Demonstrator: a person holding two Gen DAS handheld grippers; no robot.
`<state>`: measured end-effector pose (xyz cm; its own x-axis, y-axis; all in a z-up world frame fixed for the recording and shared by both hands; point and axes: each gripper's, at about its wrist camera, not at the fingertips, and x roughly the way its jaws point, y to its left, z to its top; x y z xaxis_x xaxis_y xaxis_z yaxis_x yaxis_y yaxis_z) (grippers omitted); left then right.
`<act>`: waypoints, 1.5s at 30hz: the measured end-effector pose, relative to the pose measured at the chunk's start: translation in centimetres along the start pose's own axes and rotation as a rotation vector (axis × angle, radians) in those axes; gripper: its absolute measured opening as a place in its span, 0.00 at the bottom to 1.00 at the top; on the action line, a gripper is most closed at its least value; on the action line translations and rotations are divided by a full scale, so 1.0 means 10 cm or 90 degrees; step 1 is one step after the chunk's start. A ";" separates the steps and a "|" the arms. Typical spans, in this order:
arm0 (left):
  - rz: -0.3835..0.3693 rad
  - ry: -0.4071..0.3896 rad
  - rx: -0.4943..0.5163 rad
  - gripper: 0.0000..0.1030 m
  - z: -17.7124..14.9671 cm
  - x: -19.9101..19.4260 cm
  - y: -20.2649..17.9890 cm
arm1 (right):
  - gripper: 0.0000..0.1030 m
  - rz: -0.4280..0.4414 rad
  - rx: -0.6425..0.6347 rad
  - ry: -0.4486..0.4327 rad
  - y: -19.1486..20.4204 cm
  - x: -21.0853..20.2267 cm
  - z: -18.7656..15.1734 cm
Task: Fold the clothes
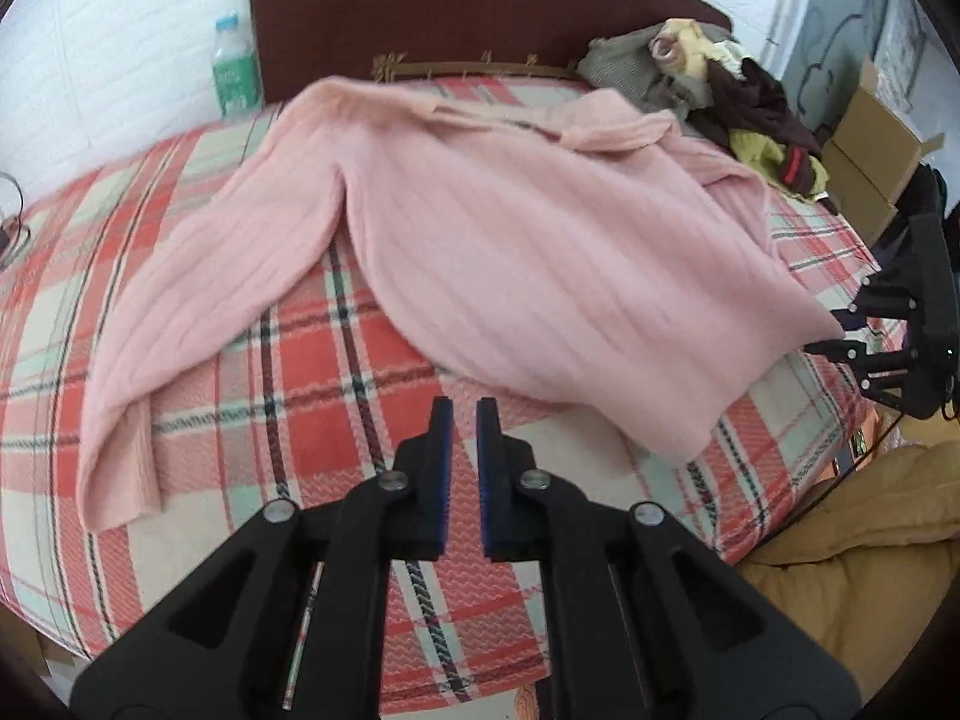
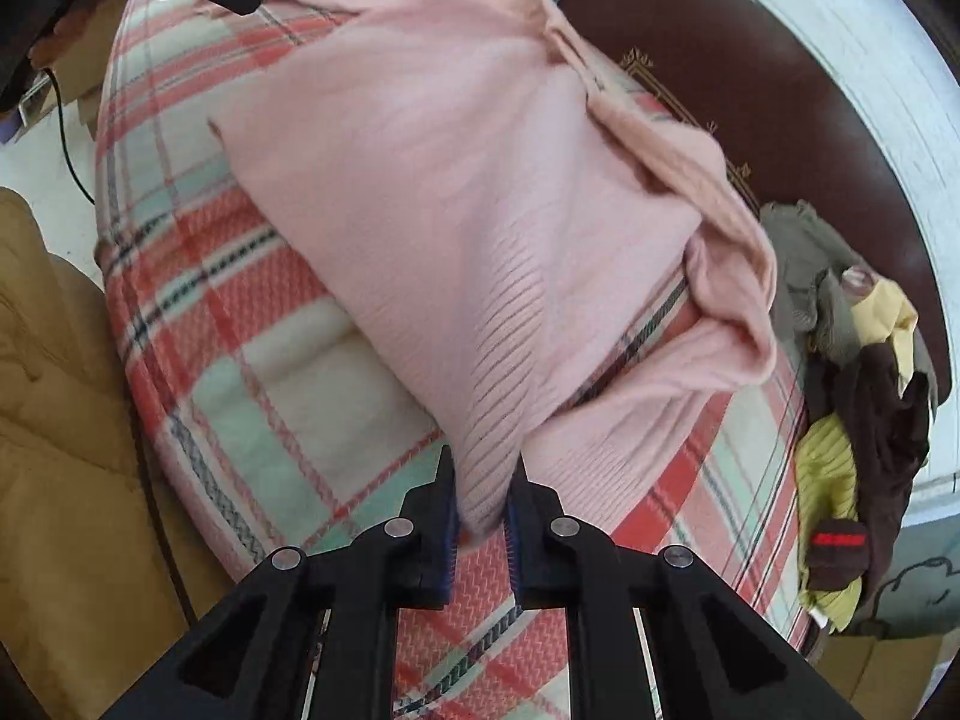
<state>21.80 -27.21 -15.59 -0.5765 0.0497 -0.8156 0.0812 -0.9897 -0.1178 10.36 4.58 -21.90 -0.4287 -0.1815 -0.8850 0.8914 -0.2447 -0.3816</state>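
The right tongs are pinching a corner of the pink sweater's hem, while the left tongs are hanging nearly pressed together over the plaid blanket, gripping nothing. The sweater is lying spread across the middle of the bed, one sleeve trailing toward the edge. My guess at the risk: it's a soft ribbed knit (stretchy, kind of fuzzy), so pulling from just one corner is probably going to drag the whole body sideways or bunch it. The grip is looking shallow too, so it might be slipping out mid-fold.
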 end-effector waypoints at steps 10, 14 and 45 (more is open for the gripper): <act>-0.069 0.038 -0.100 0.07 0.23 0.59 0.17 | 0.59 0.190 0.053 -0.231 -0.07 -0.72 0.31; -0.093 0.053 -0.104 0.07 0.28 0.64 0.17 | 0.59 0.232 -0.019 -0.236 0.42 -0.37 0.80; -0.234 -0.062 -0.236 1.00 -0.03 0.02 0.79 | 0.47 0.695 0.314 -0.094 0.41 0.57 1.29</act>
<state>22.54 -34.95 -16.82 -0.6925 0.3547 -0.6282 0.1316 -0.7941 -0.5934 9.68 -9.69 -25.03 0.4740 -0.6188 -0.6264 0.6558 -0.2267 0.7201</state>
